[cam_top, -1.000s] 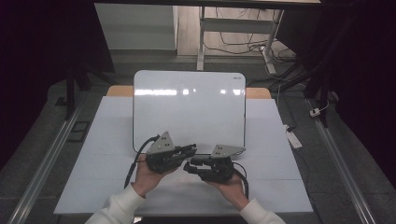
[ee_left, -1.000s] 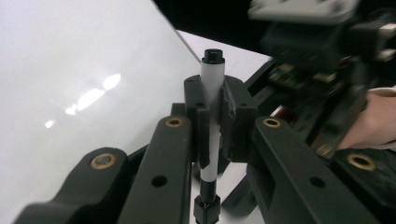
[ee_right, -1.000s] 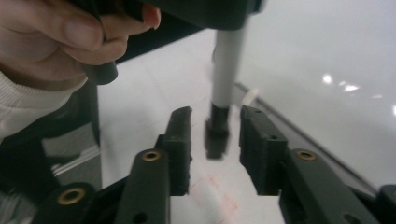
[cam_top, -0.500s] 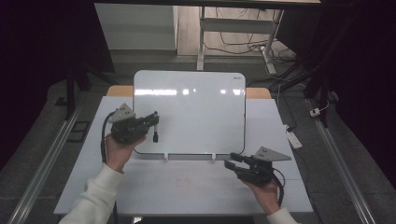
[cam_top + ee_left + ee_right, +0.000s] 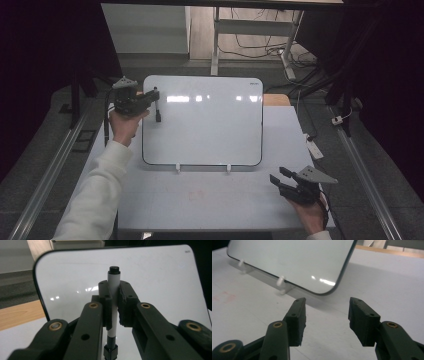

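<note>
A white marker [image 5: 157, 109] with a black cap hangs upright in my left gripper [image 5: 156, 95], which is shut on it in front of the whiteboard's upper left corner. In the left gripper view the marker [image 5: 113, 282] stands between the pressed pads of that gripper [image 5: 113, 302], with the whiteboard [image 5: 155, 277] behind. The whiteboard [image 5: 205, 120] leans on its stand in the middle of the white table [image 5: 200, 200]. My right gripper [image 5: 278, 176] hovers over the table's near right corner. Its jaws have just been opening, and nothing is between them [image 5: 327, 312].
Two white stand pegs [image 5: 177, 169] [image 5: 228, 169] stick out below the board's lower edge. A white power strip [image 5: 314, 148] lies off the table's right edge. Metal rails [image 5: 55, 165] run along both sides, and cables [image 5: 250, 45] lie on the floor behind.
Both hands have parted from the table's near middle. The left went up and left with the marker to the board's corner; the right went to the near right and its jaws widened.
</note>
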Demonstrator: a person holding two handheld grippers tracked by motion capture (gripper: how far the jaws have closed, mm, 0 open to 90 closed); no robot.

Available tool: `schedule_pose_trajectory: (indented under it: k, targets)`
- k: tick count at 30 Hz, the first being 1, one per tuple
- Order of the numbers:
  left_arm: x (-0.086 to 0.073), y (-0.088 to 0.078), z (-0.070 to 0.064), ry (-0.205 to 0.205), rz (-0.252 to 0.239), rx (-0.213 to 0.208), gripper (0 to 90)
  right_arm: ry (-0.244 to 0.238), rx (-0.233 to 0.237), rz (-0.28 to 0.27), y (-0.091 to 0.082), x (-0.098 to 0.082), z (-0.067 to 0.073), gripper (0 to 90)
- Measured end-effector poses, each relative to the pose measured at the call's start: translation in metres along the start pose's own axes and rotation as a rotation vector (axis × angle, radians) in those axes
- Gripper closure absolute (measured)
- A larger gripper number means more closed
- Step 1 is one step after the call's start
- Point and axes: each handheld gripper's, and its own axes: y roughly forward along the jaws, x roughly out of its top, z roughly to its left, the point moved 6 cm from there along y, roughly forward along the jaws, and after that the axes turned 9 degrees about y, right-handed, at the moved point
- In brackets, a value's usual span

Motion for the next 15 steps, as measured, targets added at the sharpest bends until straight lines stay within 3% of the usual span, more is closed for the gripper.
schedule_pose_trajectory:
  k: [8, 15]
  targets:
    - [0.011, 0.021, 0.016, -0.038, 0.043, 0.016, 81.0, -0.033, -0.014, -0.003, 0.002, 0.000, 0.001, 45.7]
    - [0.014, 0.041, 0.021, -0.012, 0.082, 0.075, 80.8, -0.025, -0.016, 0.009, 0.006, -0.003, 0.000, 45.7]
